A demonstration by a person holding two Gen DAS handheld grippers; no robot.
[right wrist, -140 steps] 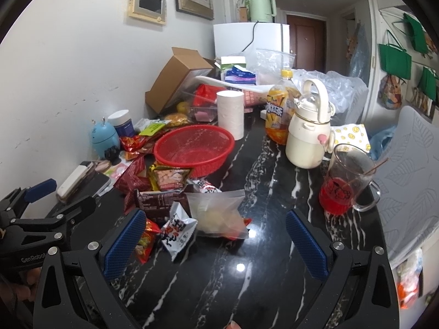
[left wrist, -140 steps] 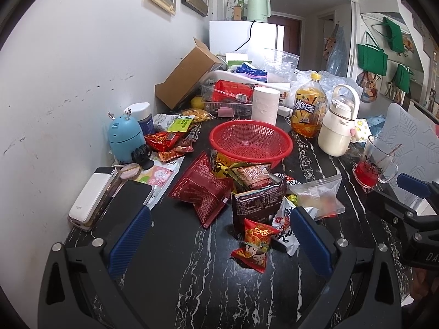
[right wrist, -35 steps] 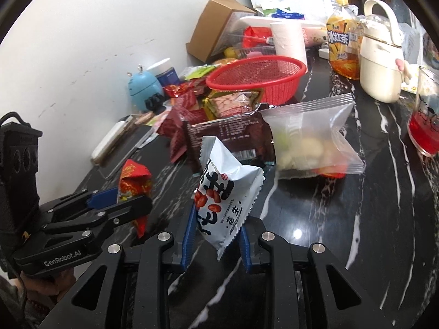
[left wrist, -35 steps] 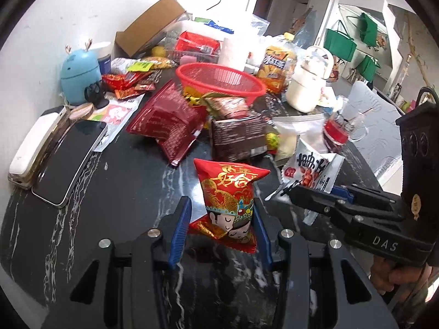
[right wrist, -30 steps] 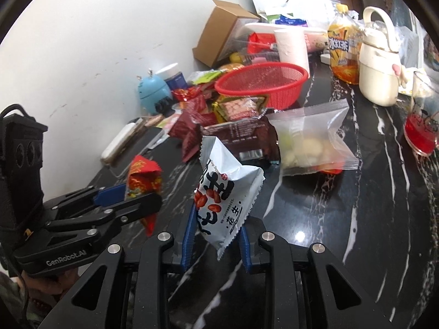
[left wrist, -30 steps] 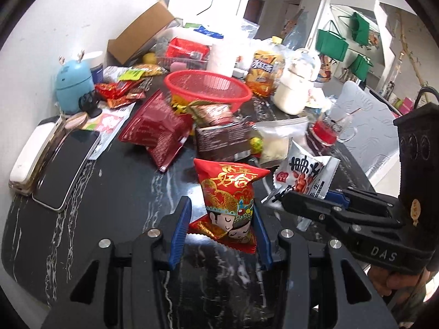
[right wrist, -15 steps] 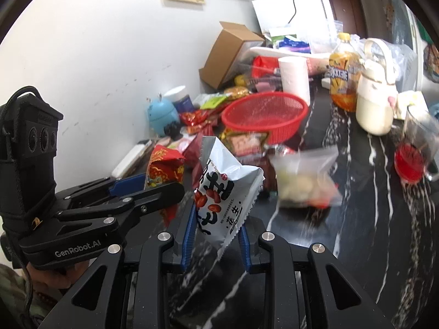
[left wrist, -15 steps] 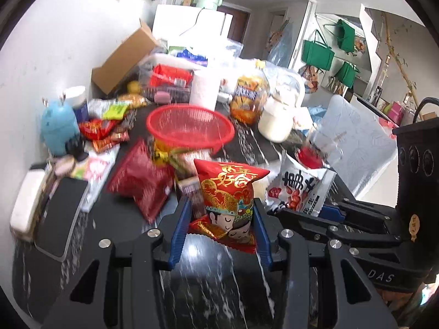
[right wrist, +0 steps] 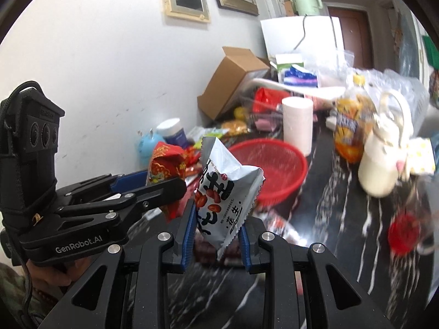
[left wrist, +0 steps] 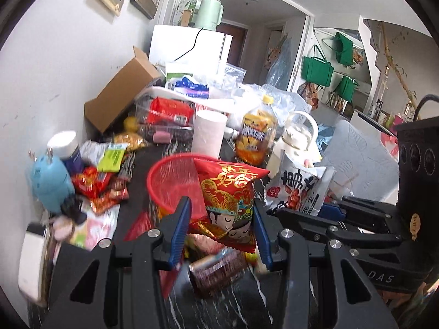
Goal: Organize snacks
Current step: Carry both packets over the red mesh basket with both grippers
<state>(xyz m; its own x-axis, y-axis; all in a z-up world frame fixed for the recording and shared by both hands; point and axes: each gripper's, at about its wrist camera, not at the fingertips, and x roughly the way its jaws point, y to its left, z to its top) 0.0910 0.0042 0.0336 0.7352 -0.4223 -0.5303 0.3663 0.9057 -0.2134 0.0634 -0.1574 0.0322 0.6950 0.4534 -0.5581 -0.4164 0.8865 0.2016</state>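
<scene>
My left gripper (left wrist: 221,220) is shut on a red snack packet (left wrist: 229,192) with a cartoon face, held in the air just before the red mesh basket (left wrist: 171,181). My right gripper (right wrist: 216,222) is shut on a white peanut packet (right wrist: 223,192), also lifted, with the basket (right wrist: 274,170) behind it. Each gripper shows in the other view: the right one with its white packet (left wrist: 299,189) at my left gripper's right, the left one with its red packet (right wrist: 164,164) at my right gripper's left. A brown packet (left wrist: 216,271) and other snacks lie on the black marble table (left wrist: 241,307) below.
Behind the basket stand a paper roll (left wrist: 208,134), an orange drink bottle (left wrist: 253,137), a cream kettle (left wrist: 295,137) and a cardboard box (left wrist: 120,98). A blue figurine (left wrist: 50,183), more snack packets (left wrist: 96,186) and a white device (left wrist: 31,263) lie at left. A glass of red drink (right wrist: 403,233) stands right.
Both grippers have risen and moved forward toward the red basket, each still holding its packet. The basket now looms closer behind the packets.
</scene>
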